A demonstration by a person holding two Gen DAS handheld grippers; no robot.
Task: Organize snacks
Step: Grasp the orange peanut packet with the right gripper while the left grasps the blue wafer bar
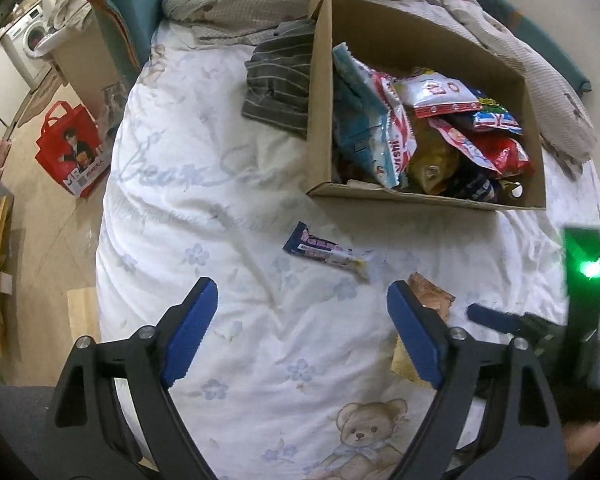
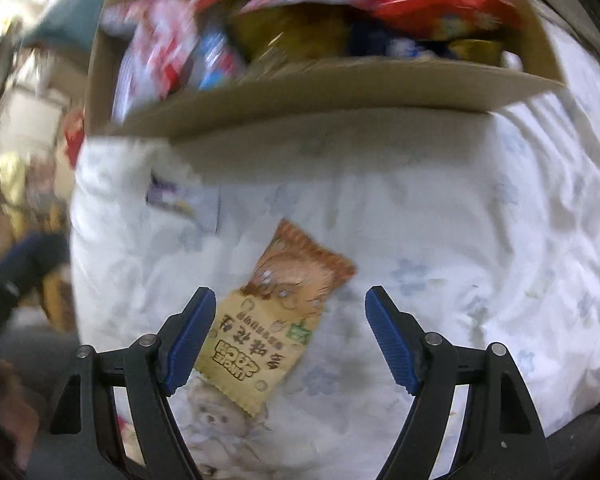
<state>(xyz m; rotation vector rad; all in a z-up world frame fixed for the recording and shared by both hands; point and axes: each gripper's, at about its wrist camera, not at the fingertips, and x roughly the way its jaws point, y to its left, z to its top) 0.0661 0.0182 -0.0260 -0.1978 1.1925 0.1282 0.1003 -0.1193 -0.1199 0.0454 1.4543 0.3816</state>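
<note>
The left gripper (image 1: 300, 332) is hanging over the white floral bedsheet (image 1: 204, 240) with its jaws spread wide and nothing between them; the right gripper (image 2: 290, 336) is likewise gaping wide above the sheet, gripping nothing. A tan and orange snack packet (image 2: 276, 316) is lying flat on the sheet between the right gripper's fingers, nearer the left one; a purple snack bar (image 1: 324, 250) is lying just beyond the left gripper, near the box. The cardboard box (image 1: 320, 120) is sitting on the far side of the bed, holding a heap of snack bags (image 1: 432, 128); a striped grey garment (image 1: 280, 80) is lying against its left wall.
</note>
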